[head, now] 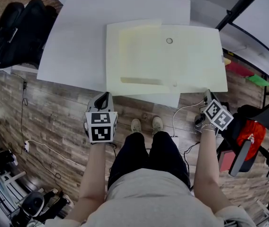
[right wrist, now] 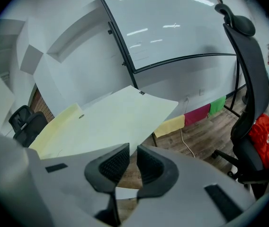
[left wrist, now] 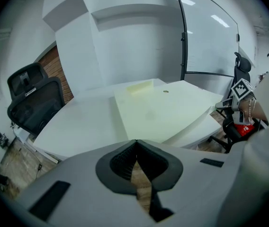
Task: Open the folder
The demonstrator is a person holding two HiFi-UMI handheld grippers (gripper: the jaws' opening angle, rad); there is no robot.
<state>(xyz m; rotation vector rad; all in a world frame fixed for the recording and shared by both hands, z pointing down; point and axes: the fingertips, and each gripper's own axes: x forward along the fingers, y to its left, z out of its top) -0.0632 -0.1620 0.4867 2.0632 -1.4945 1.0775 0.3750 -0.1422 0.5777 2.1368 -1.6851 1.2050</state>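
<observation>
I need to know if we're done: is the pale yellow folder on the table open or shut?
Open: the folder lies spread flat on the table, with its inner pocket and snap showing.

My left gripper (head: 106, 96) and right gripper (head: 206, 93) are pale grey shells with black ribbed pads (right wrist: 113, 164). Each carries a white cube (head: 101, 126) printed with black square markers. Lower centre of the head view shows black trousers (head: 148, 155), a light grey shirt (head: 148, 193) (short-sleeved, it seems) and pale shoes (head: 136, 125).

An office: white desk (head: 77, 41), black swivel chairs (left wrist: 32, 100), plank floor (head: 54, 122)
</observation>
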